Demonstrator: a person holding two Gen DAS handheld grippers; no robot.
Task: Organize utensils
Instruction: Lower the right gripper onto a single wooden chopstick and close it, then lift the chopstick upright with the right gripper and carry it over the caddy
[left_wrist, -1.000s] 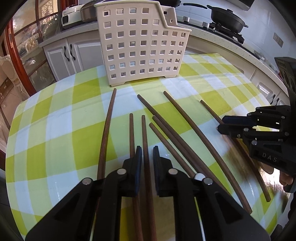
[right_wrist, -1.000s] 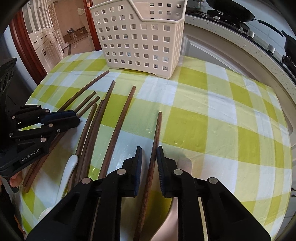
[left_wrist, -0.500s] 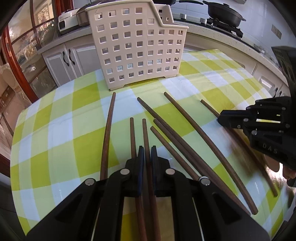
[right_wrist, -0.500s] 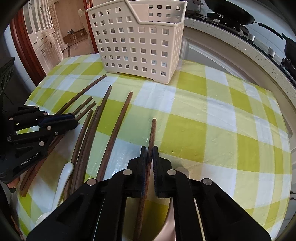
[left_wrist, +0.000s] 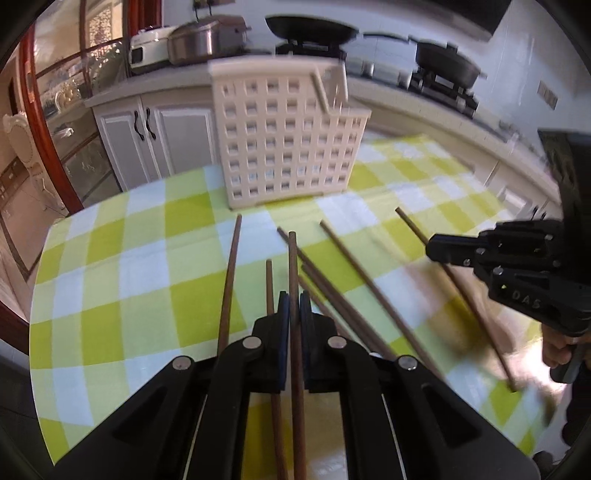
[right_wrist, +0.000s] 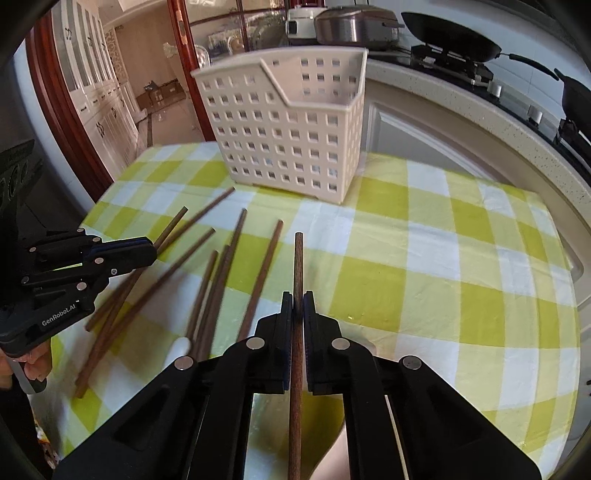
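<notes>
Several dark wooden utensil handles lie on a yellow-and-white checked tablecloth (left_wrist: 147, 288). My left gripper (left_wrist: 293, 314) is shut on one wooden stick (left_wrist: 293, 266) and holds it lifted, pointing at the cream perforated basket (left_wrist: 284, 136). My right gripper (right_wrist: 298, 314) is shut on another wooden stick (right_wrist: 298, 266), also raised off the cloth. The basket (right_wrist: 288, 129) stands at the table's far side. The right gripper also shows in the left wrist view (left_wrist: 439, 247), the left one in the right wrist view (right_wrist: 144, 251).
Loose sticks (right_wrist: 218, 280) and a white spoon (right_wrist: 179, 349) lie between the grippers. A counter with pans (left_wrist: 443, 62) and a cooker (left_wrist: 207, 40) runs behind the table. White cabinets (left_wrist: 155, 136) stand at the back left.
Both grippers closed on a stick each, then lifted them off the cloth. Both views have risen and pulled back from the basket.
</notes>
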